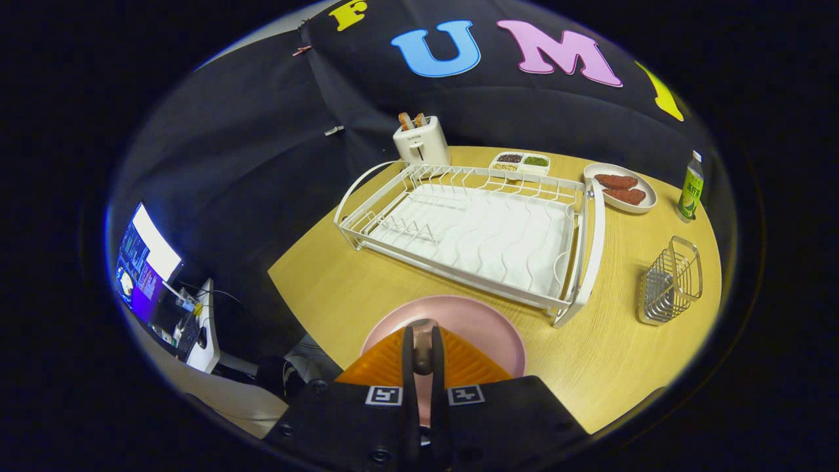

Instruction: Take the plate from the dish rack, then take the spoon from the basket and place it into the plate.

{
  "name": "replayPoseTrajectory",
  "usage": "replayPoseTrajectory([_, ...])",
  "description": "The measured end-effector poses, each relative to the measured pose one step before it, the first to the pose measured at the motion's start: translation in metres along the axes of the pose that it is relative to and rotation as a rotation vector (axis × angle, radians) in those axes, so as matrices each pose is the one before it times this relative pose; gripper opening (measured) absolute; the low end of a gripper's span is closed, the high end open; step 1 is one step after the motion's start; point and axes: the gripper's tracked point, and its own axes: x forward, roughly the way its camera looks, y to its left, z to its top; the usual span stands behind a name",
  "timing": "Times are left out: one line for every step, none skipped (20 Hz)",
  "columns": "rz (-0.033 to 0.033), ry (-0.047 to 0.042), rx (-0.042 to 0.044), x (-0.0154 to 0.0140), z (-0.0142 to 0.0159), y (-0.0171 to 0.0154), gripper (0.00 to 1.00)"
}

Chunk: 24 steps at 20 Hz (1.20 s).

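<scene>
Fingers (pixel 411 354) pinch spoon (pixel 423 344) over pink plate (pixel 485 328).

— Where are we looking from?
— From on the gripper (pixel 423 347) itself, forward along its two fingers, which sit nearly closed on a spoon at the bottom of our view.
— And which way do we face?
— Down and across the wooden table (pixel 609 354), from above its near edge, with the dish rack (pixel 472 229) ahead and the booth wall beyond.
</scene>
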Motion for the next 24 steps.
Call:
replayPoseTrajectory([0.01074, 0.01504, 0.01064, 0.00025, -0.00545, -0.00288, 0.1])
replayPoseTrajectory([0.00548, 0.01769, 0.00815, -0.0014, -0.00611, -0.0021, 0.11])
replayPoseTrajectory([0.00392, 0.0217, 0.00659, -0.00066, -0.00584, -0.00302, 0.11])
replayPoseTrajectory([-0.00538, 0.02184, 0.00076, -0.00003, -0.00563, -0.00368, 0.13])
replayPoseTrajectory([-0.01153, 0.02883, -0.00283, 0.00166, -0.00855, -0.00568, 0.15])
replayPoseTrajectory([-0.02056, 0.02806, -0.0041, 0.00066, -0.00825, -0.006, 0.17])
replayPoseTrajectory([-0.00795, 0.02867, 0.00351, 0.00227, -0.0074, -0.00136, 0.19])
replayPoseTrajectory([-0.01359, 0.01758, 0.00611, 0.00206, -0.00504, -0.00247, 0.22])
replayPoseTrajectory([-0.00518, 0.00903, 0.01059, 0.00033, -0.00353, -0.0018, 0.22])
replayPoseTrajectory([-0.01083, 0.01028, 0.01334, 0.00277, -0.00263, -0.00223, 0.28])
replayPoseTrajectory([-0.00819, 0.00866, 0.01125, 0.0005, -0.00215, -0.00297, 0.32])
replayPoseTrajectory([-0.0092, 0.00459, 0.00942, 0.00107, -0.00007, -0.00224, 0.39])
replayPoseTrajectory([-0.00865, -0.00292, 0.00149, -0.00028, -0.00022, -0.00196, 0.41])
replayPoseTrajectory([-0.00689, -0.00554, -0.00304, -0.00125, 0.00216, -0.00217, 0.53])
replayPoseTrajectory([-0.00486, -0.0034, -0.00016, -0.00033, 0.00079, -0.00132, 0.6])
replayPoseTrajectory([-0.00573, -0.00289, 0.0039, -0.00139, 0.00014, -0.00164, 0.71])
replayPoseTrajectory([-0.00816, -0.00468, 0.0053, 0.00015, 0.00165, -0.00226, 0.82])
replayPoseTrajectory([-0.00759, -0.00324, 0.00646, -0.00202, 0.00059, -0.00155, 0.9])
replayPoseTrajectory([-0.01004, -0.00098, 0.00438, -0.00082, 0.0, -0.00163, 0.93])
replayPoseTrajectory([-0.0116, -0.0018, 0.00023, -0.00243, 0.00082, -0.00147, 0.97])
replayPoseTrajectory([-0.017, -0.00618, -0.00501, -0.00279, 0.00284, -0.00212, 0.97])
replayPoseTrajectory([-0.02516, -0.02357, -0.0097, -0.00504, 0.00647, -0.00331, 0.98])
replayPoseTrajectory([-0.01658, -0.02337, -0.0087, -0.00445, 0.00776, -0.00148, 0.98])
replayPoseTrajectory([-0.02104, -0.02983, -0.00986, -0.00629, 0.01017, -0.00222, 0.99])
